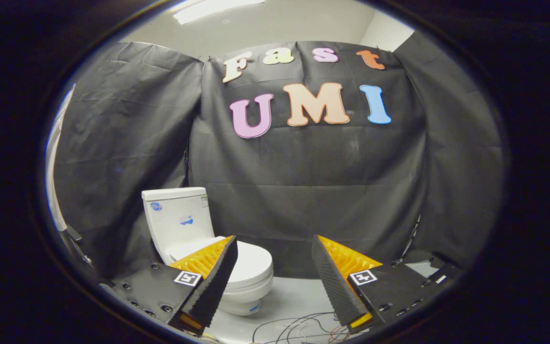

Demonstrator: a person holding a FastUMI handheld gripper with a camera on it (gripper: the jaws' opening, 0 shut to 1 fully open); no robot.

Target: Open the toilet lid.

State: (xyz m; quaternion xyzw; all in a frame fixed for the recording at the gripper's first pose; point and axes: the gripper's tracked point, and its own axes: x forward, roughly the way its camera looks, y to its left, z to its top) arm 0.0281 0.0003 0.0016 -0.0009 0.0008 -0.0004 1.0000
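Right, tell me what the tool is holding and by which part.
Nothing is held. The tool is open, its fingers spread wide with only air between them. The toilet stands beyond them, lid down and untouched.

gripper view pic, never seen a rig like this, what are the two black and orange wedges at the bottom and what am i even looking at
This picture comes from a fisheye camera mounted on a hand-held gripper, looking forward along it. A person carries the tool; there is no robot arm. The two black and orange wedges are its fingers, the jaws. They stand wide apart and hold nothing.

Beyond them, a white toilet stands on a pale floor against the booth's black cloth wall. Its lid is down. One finger covers part of the bowl in the picture, but the toilet looks to be further off, so nothing seems to be touching yet. Some thin loose wires lie on the floor between the fingers.

The job is to lift that lid, which has not started.
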